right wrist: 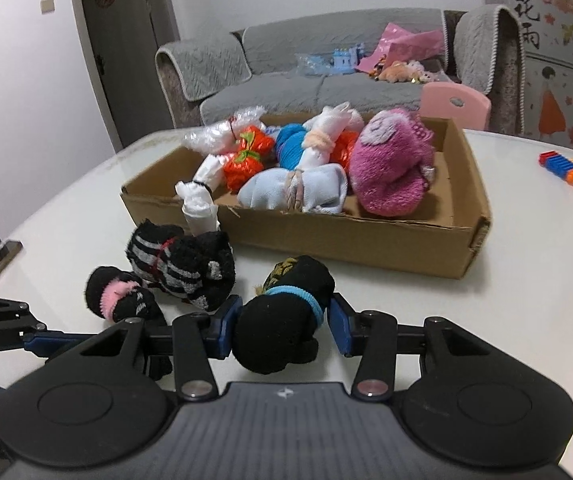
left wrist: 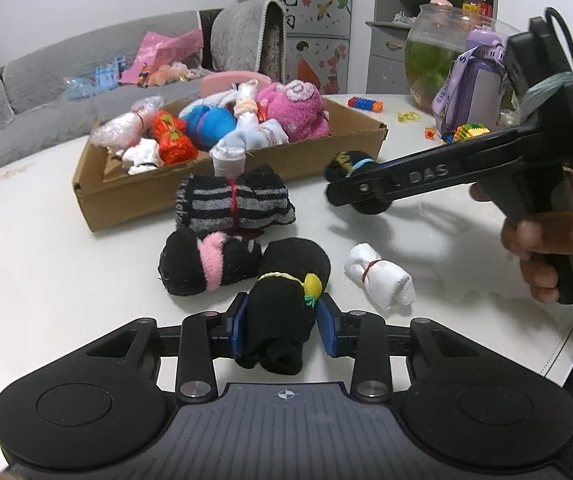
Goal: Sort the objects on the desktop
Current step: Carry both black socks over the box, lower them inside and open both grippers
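Sock bundles are being sorted on the tabletop (left wrist: 66,264) beside the cardboard box (right wrist: 326,236) of coloured bundles: the left hand-held gripper (left wrist: 282,322) is clamped on the black bundle with the yellow band (left wrist: 286,308), the right hand-held gripper (right wrist: 282,330) on the black bundle with the blue band (right wrist: 286,312). Next, a lift and carry to the matching group seems called for, with the striped bundle (left wrist: 234,204), the pink-banded bundle (left wrist: 206,266) and the white bundle (left wrist: 380,280) lying close around.

Beside the matt brown cardboard box (right wrist: 366,236), fuzzy knitted cloth sock bundles (left wrist: 234,204) are lying on the glossy, smooth white table (left wrist: 66,280), which is reflecting light faintly.
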Available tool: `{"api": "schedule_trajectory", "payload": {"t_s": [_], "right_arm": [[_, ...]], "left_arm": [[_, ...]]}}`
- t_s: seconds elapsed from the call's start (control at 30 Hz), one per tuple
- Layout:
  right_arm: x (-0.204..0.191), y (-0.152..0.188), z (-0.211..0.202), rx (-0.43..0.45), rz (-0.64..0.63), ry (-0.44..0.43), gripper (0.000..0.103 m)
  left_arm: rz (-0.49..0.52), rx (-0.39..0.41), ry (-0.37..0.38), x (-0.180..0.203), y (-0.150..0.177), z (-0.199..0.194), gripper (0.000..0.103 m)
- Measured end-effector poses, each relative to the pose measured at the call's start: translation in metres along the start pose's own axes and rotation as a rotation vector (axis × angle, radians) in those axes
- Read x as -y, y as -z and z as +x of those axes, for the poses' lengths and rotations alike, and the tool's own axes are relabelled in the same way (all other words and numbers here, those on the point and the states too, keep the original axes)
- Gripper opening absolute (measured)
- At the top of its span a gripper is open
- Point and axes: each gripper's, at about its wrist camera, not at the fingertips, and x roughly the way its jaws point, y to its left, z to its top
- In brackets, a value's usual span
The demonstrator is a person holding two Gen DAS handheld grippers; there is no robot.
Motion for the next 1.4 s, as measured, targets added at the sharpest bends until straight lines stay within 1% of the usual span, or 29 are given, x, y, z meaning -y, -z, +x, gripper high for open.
{"api": "schedule_trajectory", "payload": {"t_s": [0.23, 0.5, 0.87, 1.07, 1.2, 1.4], "right_arm": [[-0.001, -0.003, -0.025, 0.054, 0.025, -0.036, 0.043], [-0.002, -0.020, -0.047, 0.109, 0.023, -0.084, 0.043], [-0.004, -0.061, -0.075, 0.188, -0.011, -0.135, 0.043], [-0.002, -0.087, -0.071, 0.204, -0.032, -0.166, 0.043], [0.000, -0.103, -0.063, 0.209, -0.034, -0.184, 0.044], [0.004, -0.124, -0.049, 0.215, -0.019, -0.207, 0.044]], "left_arm": [[0.003, 0.040, -0.020, -0.008, -0.010, -0.023, 0.040], [0.008, 0.091, -0.048, -0.021, -0.034, -0.039, 0.040], [0.054, 0.165, -0.101, -0.045, -0.087, -0.055, 0.041], [0.054, 0.196, -0.114, -0.058, -0.118, -0.054, 0.041], [0.058, 0.205, -0.135, -0.068, -0.137, -0.046, 0.041], [0.006, 0.205, -0.132, -0.088, -0.160, -0.027, 0.041]]}}
